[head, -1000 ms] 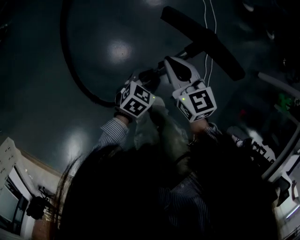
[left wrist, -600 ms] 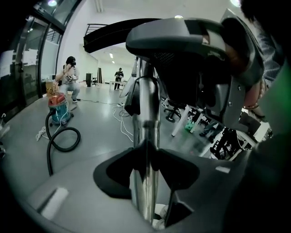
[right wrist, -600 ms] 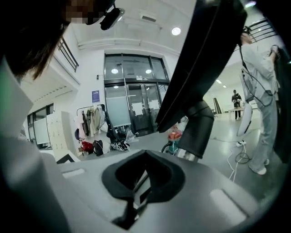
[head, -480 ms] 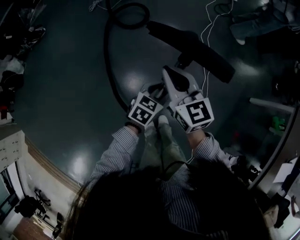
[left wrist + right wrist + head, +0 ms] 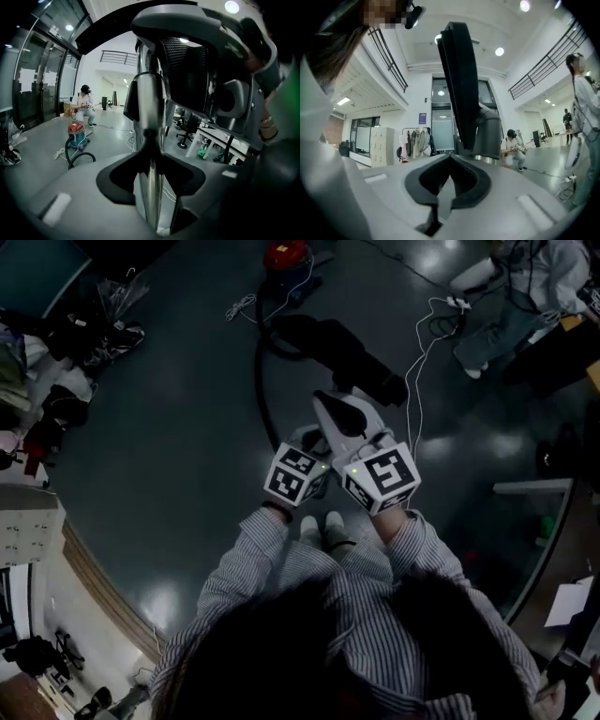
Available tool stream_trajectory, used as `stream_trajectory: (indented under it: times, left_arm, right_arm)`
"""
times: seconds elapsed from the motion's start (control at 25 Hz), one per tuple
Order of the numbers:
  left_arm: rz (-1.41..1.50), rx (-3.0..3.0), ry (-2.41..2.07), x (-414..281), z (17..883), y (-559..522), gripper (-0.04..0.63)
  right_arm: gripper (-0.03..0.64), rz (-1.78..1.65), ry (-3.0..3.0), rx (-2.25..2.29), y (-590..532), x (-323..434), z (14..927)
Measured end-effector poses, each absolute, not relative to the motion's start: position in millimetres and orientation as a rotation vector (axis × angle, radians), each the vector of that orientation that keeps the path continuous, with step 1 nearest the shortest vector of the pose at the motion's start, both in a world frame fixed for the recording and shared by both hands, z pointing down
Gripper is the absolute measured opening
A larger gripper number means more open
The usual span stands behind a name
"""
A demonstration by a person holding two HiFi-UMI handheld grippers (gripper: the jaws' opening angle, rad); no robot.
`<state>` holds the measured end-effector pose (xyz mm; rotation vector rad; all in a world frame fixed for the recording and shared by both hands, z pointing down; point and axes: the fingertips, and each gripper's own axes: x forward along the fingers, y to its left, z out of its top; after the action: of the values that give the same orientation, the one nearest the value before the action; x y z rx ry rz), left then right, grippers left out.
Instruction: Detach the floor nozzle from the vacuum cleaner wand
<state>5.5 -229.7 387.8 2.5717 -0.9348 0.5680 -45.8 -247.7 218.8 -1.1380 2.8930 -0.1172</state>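
The black floor nozzle (image 5: 347, 351) hangs in the air in front of me, on the end of the chrome wand (image 5: 151, 187). My left gripper (image 5: 306, 435) (image 5: 151, 159) is shut on the wand, which runs upright between its dark pads. My right gripper (image 5: 330, 395) (image 5: 450, 161) sits beside the left one and is shut, with nothing seen between its pads. Just past its tips stand the grey nozzle neck (image 5: 487, 133) and the black nozzle (image 5: 461, 79), seen edge-on. The joint between wand and neck is hidden.
A black hose (image 5: 262, 390) curves back over the dark floor to a red vacuum cleaner (image 5: 286, 254) (image 5: 77, 135). A white cable (image 5: 422, 352) trails right. A person (image 5: 511, 296) sits on the floor beyond. Clutter (image 5: 56, 381) lies left, desks (image 5: 211, 140) right.
Both grippers have risen with the wand and nozzle as the person straightened up. The nozzle has come up off the floor, and much more of the room now shows.
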Motion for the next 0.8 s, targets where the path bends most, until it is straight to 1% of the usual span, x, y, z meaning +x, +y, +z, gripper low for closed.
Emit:
stream_trajectory:
  times: [0.16,0.28,0.48,0.68,0.8]
  left_arm:
    - [0.432,2.601,-0.988,11,336,-211,0.181]
    - [0.372,2.600,-1.047,11,309,-207,0.181]
    - [0.329,2.598,-1.106,-15,291,-210,0.181]
    - [0.286,2.597,-1.162,-35,289,-219,0.181]
    - [0.277,2.596,-1.170,-45,289,-219,0.181]
  right_arm:
    - [0.002,-0.008,2.881,-1.057,-217,-45,166]
    - [0.002,0.060,2.898,-0.986,-203,-42,143]
    - [0.002,0.081,2.928,-0.877,-197,-57,129]
    - [0.003,0.026,2.963,-0.785,-200,-68,137]
    - [0.026,0.036,2.968,-0.747,-200,-73,131]
